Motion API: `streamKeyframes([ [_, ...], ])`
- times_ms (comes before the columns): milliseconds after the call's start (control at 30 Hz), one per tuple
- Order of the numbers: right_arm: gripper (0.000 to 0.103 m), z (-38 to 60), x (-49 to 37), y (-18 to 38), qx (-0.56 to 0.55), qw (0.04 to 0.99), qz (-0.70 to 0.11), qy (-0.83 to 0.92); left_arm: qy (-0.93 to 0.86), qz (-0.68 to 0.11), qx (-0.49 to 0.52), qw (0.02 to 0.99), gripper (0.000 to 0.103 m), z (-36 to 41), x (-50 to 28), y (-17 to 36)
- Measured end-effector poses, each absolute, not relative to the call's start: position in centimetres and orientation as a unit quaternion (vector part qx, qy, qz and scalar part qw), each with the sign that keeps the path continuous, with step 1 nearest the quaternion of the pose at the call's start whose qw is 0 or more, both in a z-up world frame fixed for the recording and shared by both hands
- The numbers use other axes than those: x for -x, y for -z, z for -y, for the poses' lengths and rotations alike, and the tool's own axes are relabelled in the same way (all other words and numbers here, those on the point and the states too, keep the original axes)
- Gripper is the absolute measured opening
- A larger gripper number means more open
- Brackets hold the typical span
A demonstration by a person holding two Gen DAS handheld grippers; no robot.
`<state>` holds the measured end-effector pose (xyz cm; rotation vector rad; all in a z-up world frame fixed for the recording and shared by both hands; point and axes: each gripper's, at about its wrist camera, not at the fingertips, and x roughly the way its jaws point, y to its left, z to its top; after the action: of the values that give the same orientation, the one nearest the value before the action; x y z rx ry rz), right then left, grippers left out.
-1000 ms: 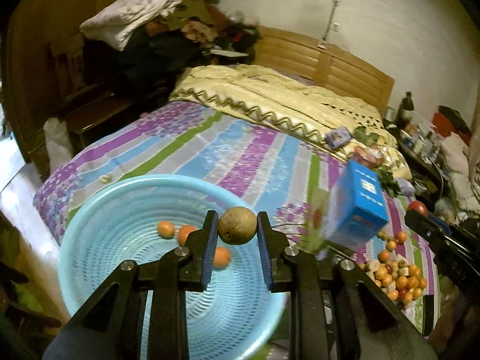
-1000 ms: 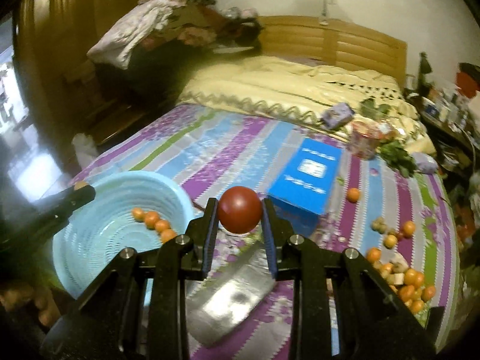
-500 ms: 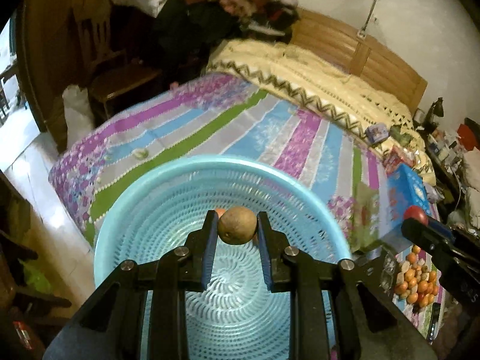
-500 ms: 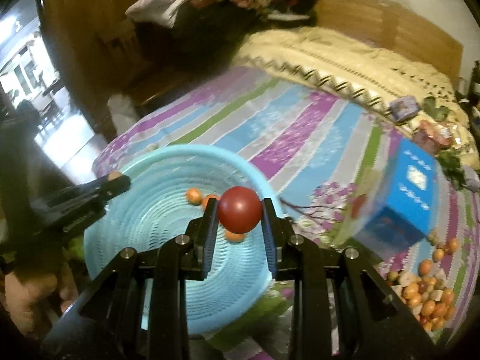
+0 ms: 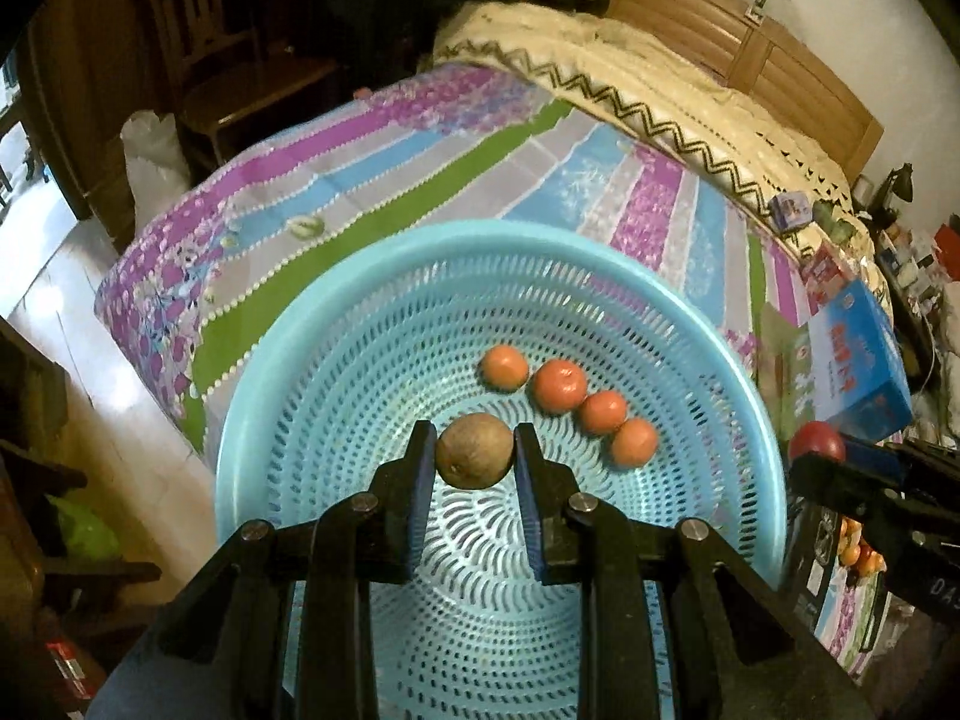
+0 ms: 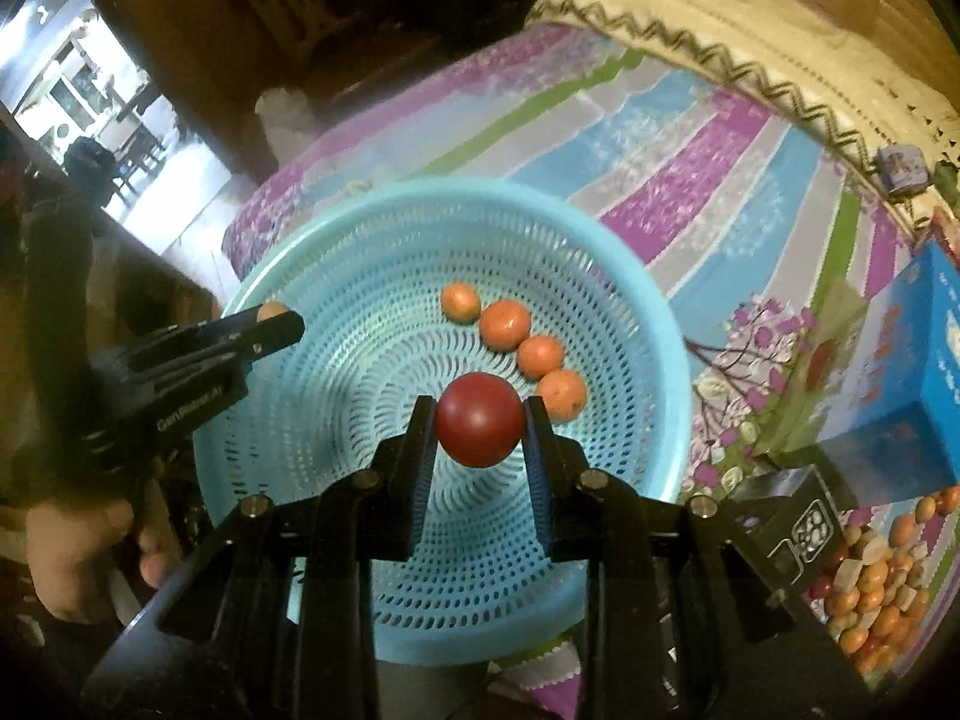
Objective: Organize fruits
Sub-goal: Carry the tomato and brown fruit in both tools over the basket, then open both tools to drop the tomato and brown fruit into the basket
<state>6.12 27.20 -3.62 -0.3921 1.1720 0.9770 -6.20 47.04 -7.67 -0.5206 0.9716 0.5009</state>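
— Where are your hands?

— Both tilt steeply down over the blue basket. A second ago I saw bedspread and the blue box; now the basket fills both views.

— And the grips?

— My left gripper is clamped on a brown fruit, my right gripper on a red fruit, above four oranges in the basket.
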Motion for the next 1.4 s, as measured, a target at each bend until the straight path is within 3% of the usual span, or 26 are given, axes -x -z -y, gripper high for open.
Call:
streamKeyframes([
  [1400,0.030,-28.7,-5.6,5.8,0.197,0.684,-0.543,-0.445,-0.197,-0.497,0.249,0.807,0.026,-47.4,6.1,10.1],
])
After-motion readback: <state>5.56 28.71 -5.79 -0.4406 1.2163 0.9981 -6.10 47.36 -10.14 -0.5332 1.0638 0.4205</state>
